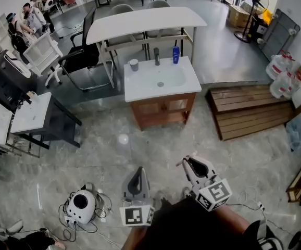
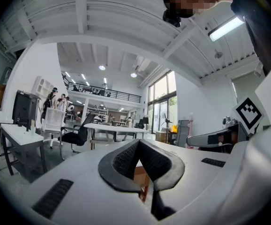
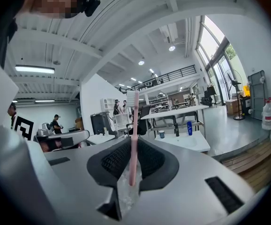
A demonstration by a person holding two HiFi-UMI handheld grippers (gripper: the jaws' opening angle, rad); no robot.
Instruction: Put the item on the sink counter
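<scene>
Currently: right claw [image 3: 133,159] pinches a pink toothbrush [image 3: 134,135] upright, bristle head on top, handle base in clear wrap. Left claw [image 2: 139,147] pressed together, nothing in it. Sink surface [image 1: 140,90] stands well ahead, carrying a blue bottle [image 1: 176,54] and grey cup [image 1: 134,64].

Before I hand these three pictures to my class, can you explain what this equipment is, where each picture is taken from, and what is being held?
No robot here: a person carries a hand-held gripper in each hand. The head view looks down from a camera on the person's head at the left hand-held gripper and right hand-held gripper. The other two pictures come from cameras riding on each, looking along its jaws. The left jaws are shut on nothing; the right are shut on a pink toothbrush. Ahead stands a white sink counter carrying a grey cup, a tap and a blue bottle.
</scene>
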